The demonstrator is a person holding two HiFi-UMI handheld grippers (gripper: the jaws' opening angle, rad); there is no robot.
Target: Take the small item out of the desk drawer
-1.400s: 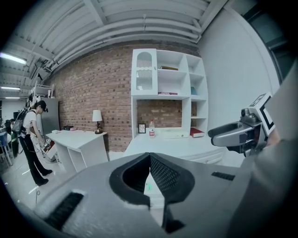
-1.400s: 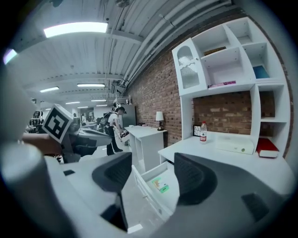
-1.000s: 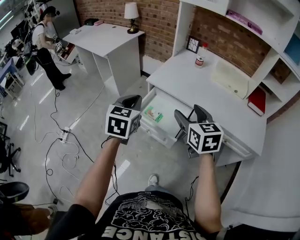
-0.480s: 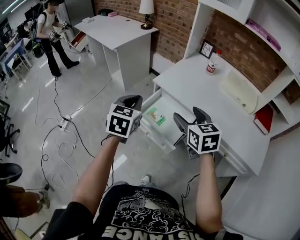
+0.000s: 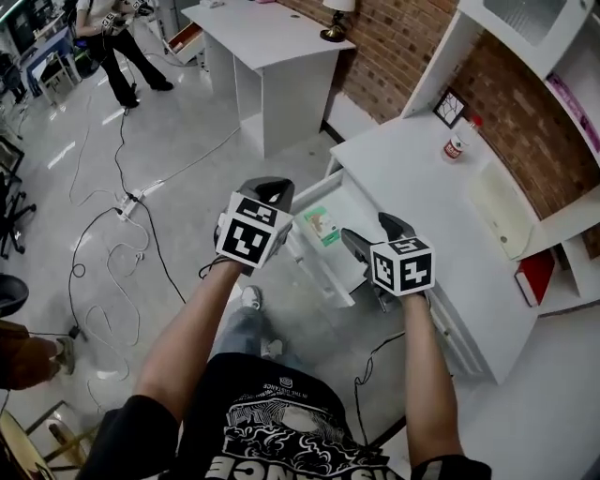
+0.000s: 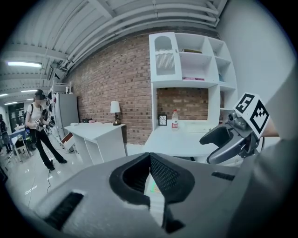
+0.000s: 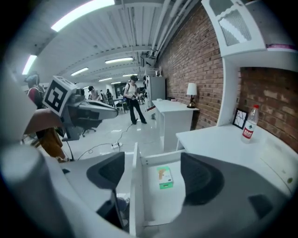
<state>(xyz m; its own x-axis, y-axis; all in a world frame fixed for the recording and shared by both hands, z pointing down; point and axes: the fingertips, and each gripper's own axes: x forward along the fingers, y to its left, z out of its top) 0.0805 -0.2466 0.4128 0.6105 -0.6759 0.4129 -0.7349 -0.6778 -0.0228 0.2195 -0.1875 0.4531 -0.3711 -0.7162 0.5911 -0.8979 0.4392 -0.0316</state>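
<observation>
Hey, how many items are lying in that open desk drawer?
1: a small green box lies flat in the drawer, near one end wall. Part of the drawer floor is hidden.

Print on the green box (image 7: 164,178) in the drawer (image 7: 134,186) is too small to read. Head view's top edge chops the lamp (image 5: 337,6), bottle (image 7: 249,122) label's a blur

Your short-sleeved T-shirt (image 5: 281,436) is black with white print. Your left gripper (image 5: 265,189) and right gripper (image 5: 373,234) are grey, each bearing a black-and-white marker cube (image 5: 403,265).
</observation>
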